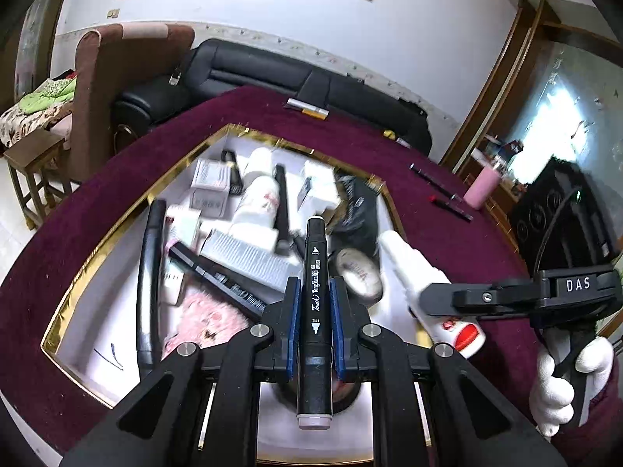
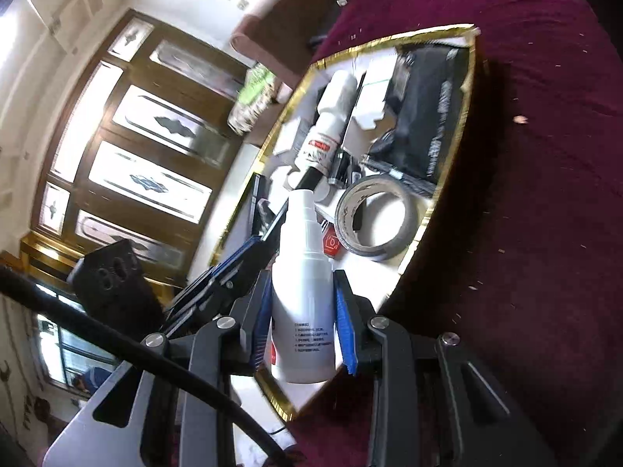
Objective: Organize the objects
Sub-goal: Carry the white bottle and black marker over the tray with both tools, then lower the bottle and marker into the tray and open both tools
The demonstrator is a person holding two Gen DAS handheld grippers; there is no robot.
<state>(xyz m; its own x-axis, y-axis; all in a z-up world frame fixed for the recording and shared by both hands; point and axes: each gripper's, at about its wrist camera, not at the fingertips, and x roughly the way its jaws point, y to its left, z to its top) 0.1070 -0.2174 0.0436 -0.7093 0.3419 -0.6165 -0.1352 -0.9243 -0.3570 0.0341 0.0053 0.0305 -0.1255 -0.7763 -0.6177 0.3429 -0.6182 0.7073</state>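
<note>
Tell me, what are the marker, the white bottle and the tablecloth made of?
Marker: probably hard plastic, black and slightly glossy, with printed white lettering.
Bottle: likely plastic, smooth, opaque white, with light glinting off it.
Tablecloth: looks like velvety fabric, dark red and matte, with lint specks clinging to it.

surface: maroon-clothed table (image 1: 447, 233) | on it: gold-rimmed tray (image 1: 97, 249), pens (image 1: 451, 206), pink cup (image 1: 481, 190)
</note>
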